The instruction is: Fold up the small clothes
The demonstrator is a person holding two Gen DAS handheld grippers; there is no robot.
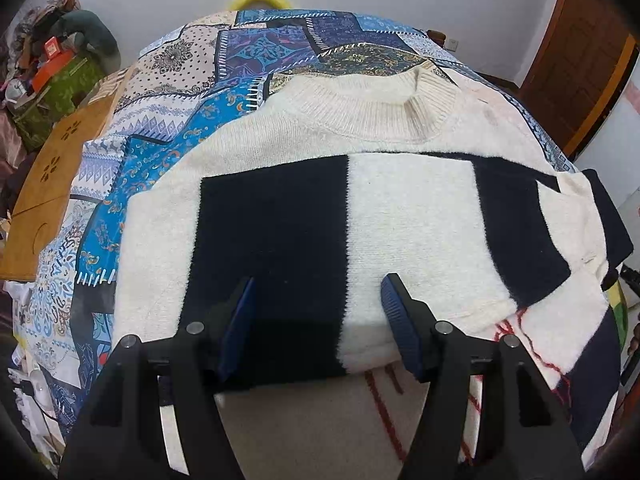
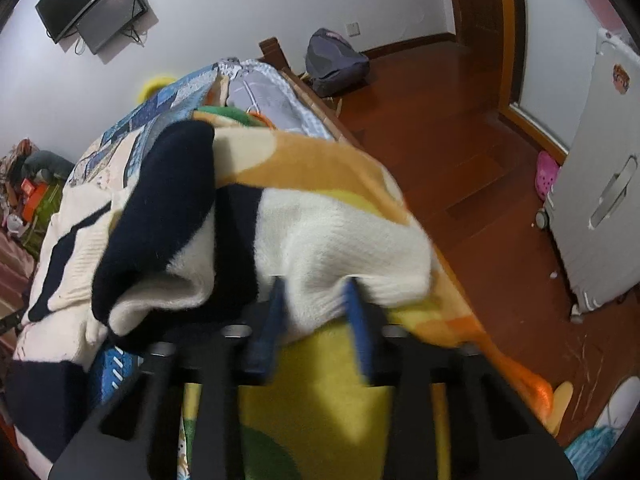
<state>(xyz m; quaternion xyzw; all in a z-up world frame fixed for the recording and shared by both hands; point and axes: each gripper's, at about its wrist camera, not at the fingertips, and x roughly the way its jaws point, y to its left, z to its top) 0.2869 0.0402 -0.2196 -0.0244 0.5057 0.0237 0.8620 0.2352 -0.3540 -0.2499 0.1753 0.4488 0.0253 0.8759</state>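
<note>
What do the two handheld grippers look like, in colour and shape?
The left gripper and the right gripper look alike: black angular frames with cut-out slots and round silver pins, and two fingers with ribbed blue pads. No cables, markings or sleeves show.

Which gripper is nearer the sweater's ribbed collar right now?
Left. The left gripper hangs open over the sweater's lower hem, facing the collar across the chest. The right gripper is shut on a cream sleeve at the bed's side.
</note>
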